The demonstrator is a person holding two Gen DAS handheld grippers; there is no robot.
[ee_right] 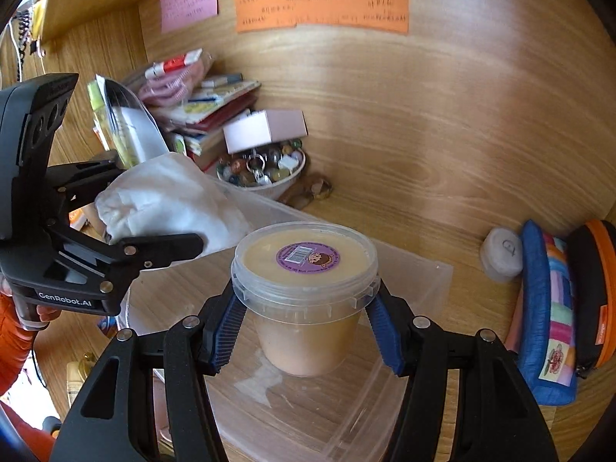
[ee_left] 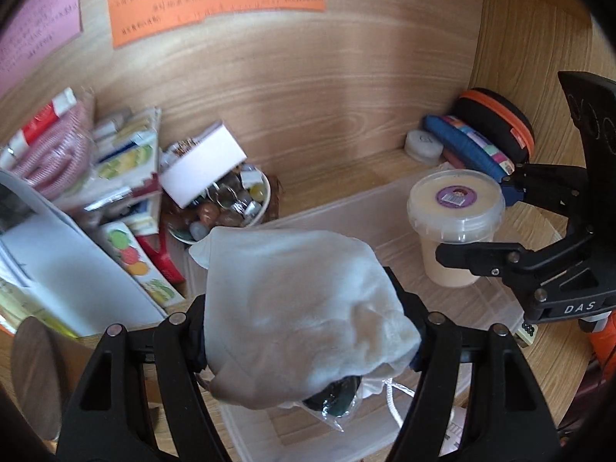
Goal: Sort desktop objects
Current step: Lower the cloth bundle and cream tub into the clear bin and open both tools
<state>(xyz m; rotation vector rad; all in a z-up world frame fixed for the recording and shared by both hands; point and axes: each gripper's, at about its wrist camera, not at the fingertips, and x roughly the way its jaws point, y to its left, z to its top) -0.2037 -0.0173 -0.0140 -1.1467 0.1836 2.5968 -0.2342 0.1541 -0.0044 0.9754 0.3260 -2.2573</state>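
My left gripper [ee_left: 308, 331] is shut on a white cloth drawstring pouch [ee_left: 304, 308] and holds it over a clear plastic bin [ee_left: 346, 200]. Something dark green shows at the pouch's mouth. My right gripper [ee_right: 306, 331] is shut on a clear lidded tub of beige paste [ee_right: 306, 265], with a purple sticker on its lid. The tub hangs over the same bin [ee_right: 423, 281]. The tub [ee_left: 456, 208] and the right gripper [ee_left: 512, 223] show at the right of the left wrist view. The pouch [ee_right: 173, 208] and the left gripper [ee_right: 154, 211] show at the left of the right wrist view.
A white bowl of coloured stones and rings [ee_right: 265, 171] stands behind the bin, with a white box [ee_right: 265, 129] on it. Stacked books and packets [ee_right: 200, 107] lie at the back left. A colourful blue pouch [ee_right: 550, 308], a black-orange case [ee_right: 593, 292] and a small white container [ee_right: 500, 254] stand right.
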